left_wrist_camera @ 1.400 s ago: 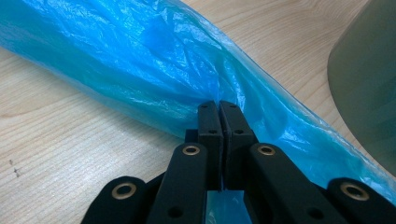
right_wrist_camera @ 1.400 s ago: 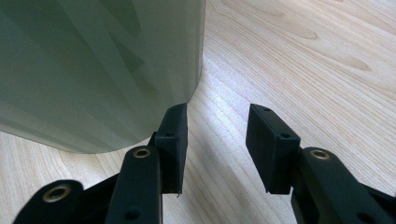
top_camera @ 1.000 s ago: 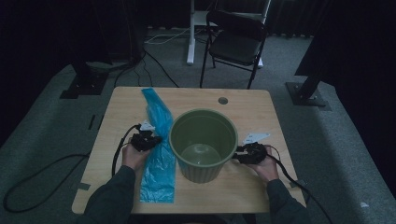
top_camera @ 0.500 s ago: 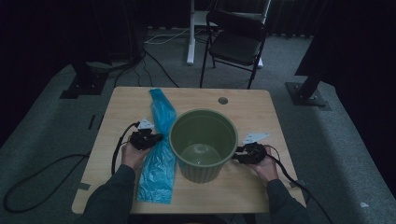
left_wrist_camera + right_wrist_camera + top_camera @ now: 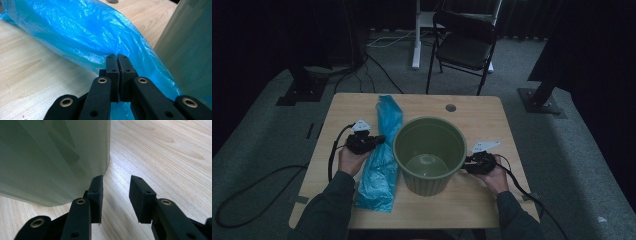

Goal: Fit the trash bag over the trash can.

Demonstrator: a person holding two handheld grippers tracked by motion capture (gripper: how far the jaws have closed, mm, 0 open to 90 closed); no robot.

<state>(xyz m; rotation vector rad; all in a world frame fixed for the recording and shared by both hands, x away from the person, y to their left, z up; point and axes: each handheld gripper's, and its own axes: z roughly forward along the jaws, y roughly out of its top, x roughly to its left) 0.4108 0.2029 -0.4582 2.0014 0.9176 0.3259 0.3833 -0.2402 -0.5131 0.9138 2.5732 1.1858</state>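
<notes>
The blue plastic bag [image 5: 382,155] lies stretched along the table [image 5: 472,210] just left of the green bin [image 5: 430,152], and the left gripper [image 5: 117,58] is pinched tight on a fold of it. The right gripper [image 5: 115,192] sits at the bin's base, jaws just closing, nothing between them. Looks like lining the bin: next, the bag needs lifting and its mouth opening over the rim.
</notes>
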